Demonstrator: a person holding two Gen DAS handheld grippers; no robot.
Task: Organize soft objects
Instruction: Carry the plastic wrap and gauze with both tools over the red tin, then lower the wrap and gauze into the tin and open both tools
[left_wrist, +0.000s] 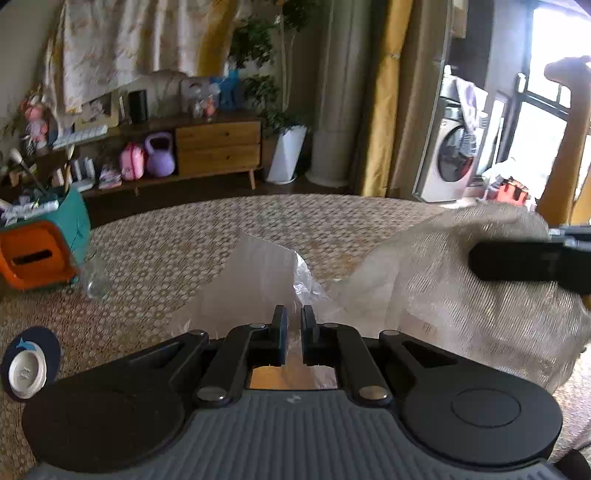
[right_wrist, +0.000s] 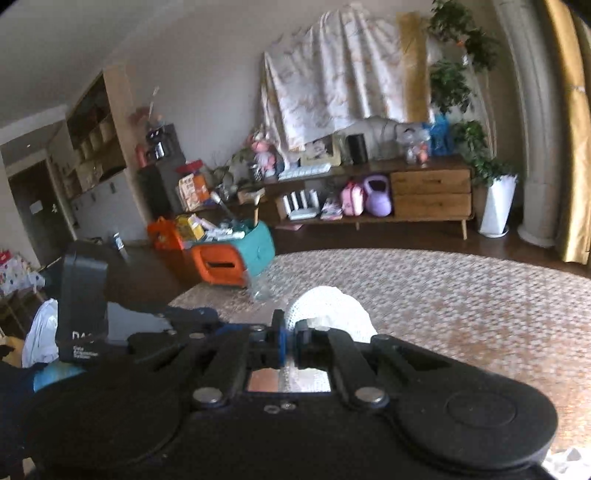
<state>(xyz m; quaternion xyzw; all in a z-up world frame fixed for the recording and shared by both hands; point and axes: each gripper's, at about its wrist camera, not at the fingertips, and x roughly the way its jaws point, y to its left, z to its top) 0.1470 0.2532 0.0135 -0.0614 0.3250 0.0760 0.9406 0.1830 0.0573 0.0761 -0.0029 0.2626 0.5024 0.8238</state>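
On the patterned round table (left_wrist: 166, 240), one sheer cloth (left_wrist: 461, 295), two clamped hand-held grippers.

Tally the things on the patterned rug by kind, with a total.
Sheer white soft cloths, each held in shut tongs: 1
Clear glass jars: 1
Orange-and-teal plastic storage bins: 1
White round lids on a dark blue disc: 1
Total: 4

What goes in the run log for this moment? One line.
left gripper: shut on plastic bag | right gripper: shut on white cloth | both above rug
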